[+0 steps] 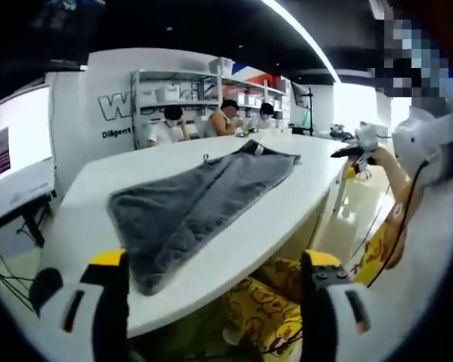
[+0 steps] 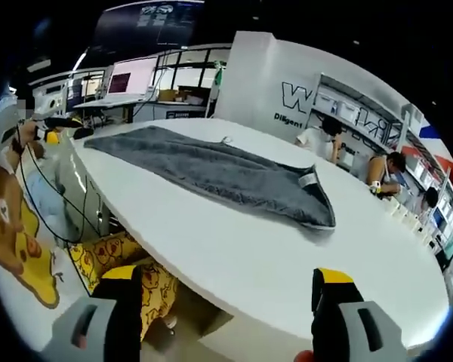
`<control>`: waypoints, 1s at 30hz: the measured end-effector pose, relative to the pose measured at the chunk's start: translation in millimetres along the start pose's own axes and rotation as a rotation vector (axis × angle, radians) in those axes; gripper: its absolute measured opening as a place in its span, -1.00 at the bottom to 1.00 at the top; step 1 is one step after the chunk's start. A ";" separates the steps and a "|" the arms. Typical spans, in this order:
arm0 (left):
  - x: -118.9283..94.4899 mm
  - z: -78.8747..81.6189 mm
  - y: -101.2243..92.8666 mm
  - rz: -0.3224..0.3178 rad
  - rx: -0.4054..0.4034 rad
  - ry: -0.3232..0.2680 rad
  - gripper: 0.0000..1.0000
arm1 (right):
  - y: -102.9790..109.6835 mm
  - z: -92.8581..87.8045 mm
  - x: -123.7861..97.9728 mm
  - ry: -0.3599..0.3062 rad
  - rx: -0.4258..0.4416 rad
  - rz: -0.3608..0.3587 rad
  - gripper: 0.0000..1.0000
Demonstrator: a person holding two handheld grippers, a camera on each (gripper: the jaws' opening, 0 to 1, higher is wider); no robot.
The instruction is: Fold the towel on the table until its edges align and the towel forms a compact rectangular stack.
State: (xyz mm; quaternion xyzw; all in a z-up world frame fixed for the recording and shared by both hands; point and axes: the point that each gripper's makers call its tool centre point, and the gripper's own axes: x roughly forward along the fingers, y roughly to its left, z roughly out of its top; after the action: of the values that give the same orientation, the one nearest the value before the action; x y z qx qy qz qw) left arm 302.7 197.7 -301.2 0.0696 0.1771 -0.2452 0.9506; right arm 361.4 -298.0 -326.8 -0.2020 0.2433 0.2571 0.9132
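Note:
A grey towel (image 1: pixel 200 200) lies flat and lengthwise on the white table (image 1: pixel 272 226). In the left gripper view its near end is a little beyond my left gripper (image 1: pixel 215 260), which is open, empty and held off the table's edge. My right gripper (image 1: pixel 359 147) shows at the right, held in a hand beyond the towel's far end. In the right gripper view the towel (image 2: pixel 211 170) stretches from upper left to a labelled end at the right. My right gripper (image 2: pixel 228 277) hangs open and empty before the table's (image 2: pixel 241 256) near edge. The left gripper (image 2: pixel 60 122) shows far left.
Several people (image 1: pixel 226 117) sit at the table's far end before shelves (image 1: pixel 174 94) with boxes. Desks with monitors (image 2: pixel 132 75) stand behind. The person's yellow patterned trousers (image 1: pixel 268 302) show below the table edge. A second white table (image 1: pixel 15 188) lies to the left.

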 end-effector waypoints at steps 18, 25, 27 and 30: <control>6.6 -6.1 -11.7 -0.015 -0.005 0.016 0.98 | -130.4 22.7 74.8 0.079 -0.386 0.009 -0.21; 6.4 -11.0 -11.2 -0.003 -0.020 0.028 0.97 | -135.0 17.4 100.8 0.148 -0.426 0.095 -0.29; 6.0 -11.6 -11.4 -0.001 -0.023 0.029 0.97 | -133.7 14.0 106.3 0.178 -0.450 0.116 -0.35; 5.4 -11.9 -11.8 0.000 -0.027 0.028 0.96 | -133.5 11.9 113.0 0.204 -0.458 0.136 -0.47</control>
State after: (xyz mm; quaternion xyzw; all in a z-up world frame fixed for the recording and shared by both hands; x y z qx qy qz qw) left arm 297.7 187.6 -314.7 0.0604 0.1934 -0.2416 0.9490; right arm 526.0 -355.2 -346.7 -0.4114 0.2824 0.3447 0.7951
